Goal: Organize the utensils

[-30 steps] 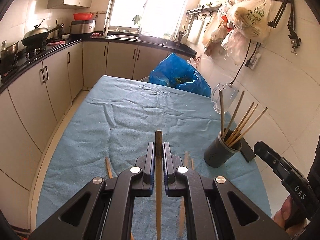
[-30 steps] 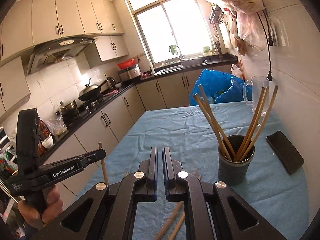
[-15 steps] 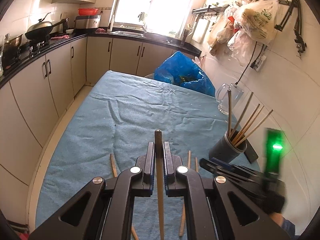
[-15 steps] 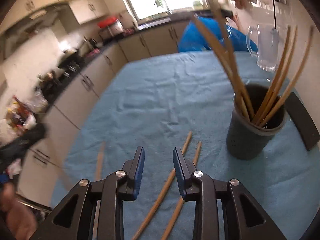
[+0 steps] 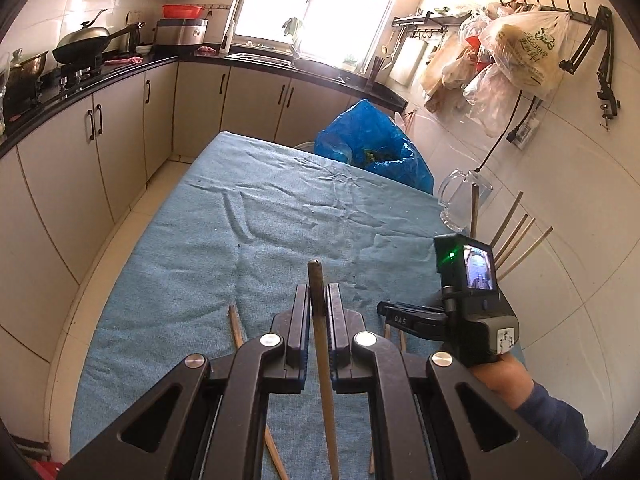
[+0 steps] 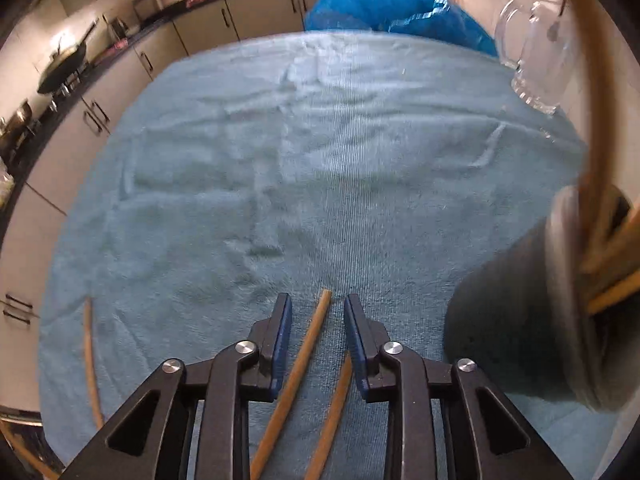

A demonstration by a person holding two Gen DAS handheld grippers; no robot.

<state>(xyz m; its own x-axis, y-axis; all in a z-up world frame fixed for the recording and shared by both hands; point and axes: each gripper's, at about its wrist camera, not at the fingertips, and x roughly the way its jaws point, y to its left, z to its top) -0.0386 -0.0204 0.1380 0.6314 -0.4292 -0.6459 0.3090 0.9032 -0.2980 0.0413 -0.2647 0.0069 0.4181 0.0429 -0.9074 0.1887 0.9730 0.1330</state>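
Chopstick [image 5: 320, 320] stands clamped between the left gripper [image 5: 318, 300] fingers, centre-bottom of the frame. The right gripper [image 6: 317, 312] is spread open — another chopstick [image 6: 298, 372] lies between its fingers on the blue cloth [image 6: 280, 160], near the grey holder [image 6: 516, 320] at right.

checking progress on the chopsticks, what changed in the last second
The right gripper dropped from head height toward the blue cloth and opened; its fingers now straddle a loose chopstick, not yet gripped. The left gripper stayed shut on its held chopstick; the holder stayed put.
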